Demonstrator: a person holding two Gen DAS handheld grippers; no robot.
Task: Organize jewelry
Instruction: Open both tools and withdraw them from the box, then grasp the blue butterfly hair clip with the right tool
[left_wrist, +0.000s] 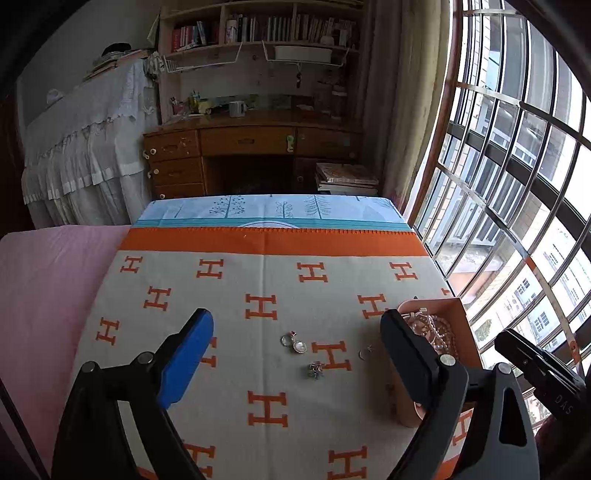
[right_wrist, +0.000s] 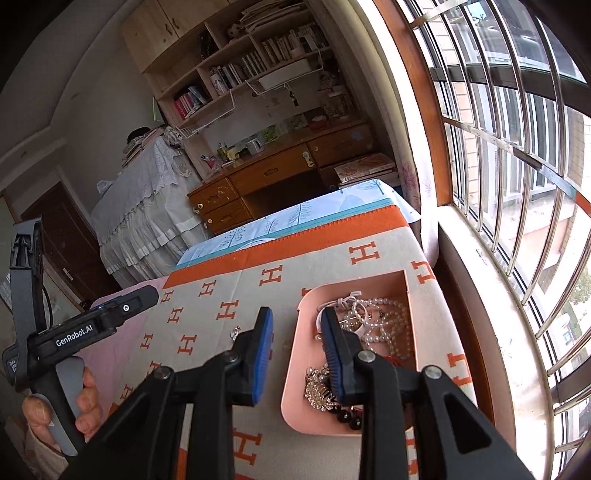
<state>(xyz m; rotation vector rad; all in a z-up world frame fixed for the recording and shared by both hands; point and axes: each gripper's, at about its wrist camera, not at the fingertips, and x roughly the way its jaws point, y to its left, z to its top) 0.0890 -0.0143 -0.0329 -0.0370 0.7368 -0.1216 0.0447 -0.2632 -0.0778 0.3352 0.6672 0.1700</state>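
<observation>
Small jewelry lies loose on the H-patterned cloth (left_wrist: 221, 295): a pair of round pendants (left_wrist: 293, 341), a sparkly brooch (left_wrist: 316, 370) and a small ring (left_wrist: 365, 353). My left gripper (left_wrist: 295, 345) is open and empty, its fingers spread wide either side of these pieces, above them. A pink tray (right_wrist: 306, 376) at the right holds pearl necklaces (right_wrist: 384, 321), a gold piece (right_wrist: 317, 387) and dark beads. My right gripper (right_wrist: 297, 343) is open and empty over the tray's left rim. The tray also shows in the left wrist view (left_wrist: 463, 317).
The cloth covers a table beside a barred window (left_wrist: 517, 184). A pink bedcover (left_wrist: 48, 288) lies to the left. A wooden desk (left_wrist: 251, 147) and bookshelves stand behind. The left gripper's body (right_wrist: 92, 325) and the hand holding it show in the right wrist view.
</observation>
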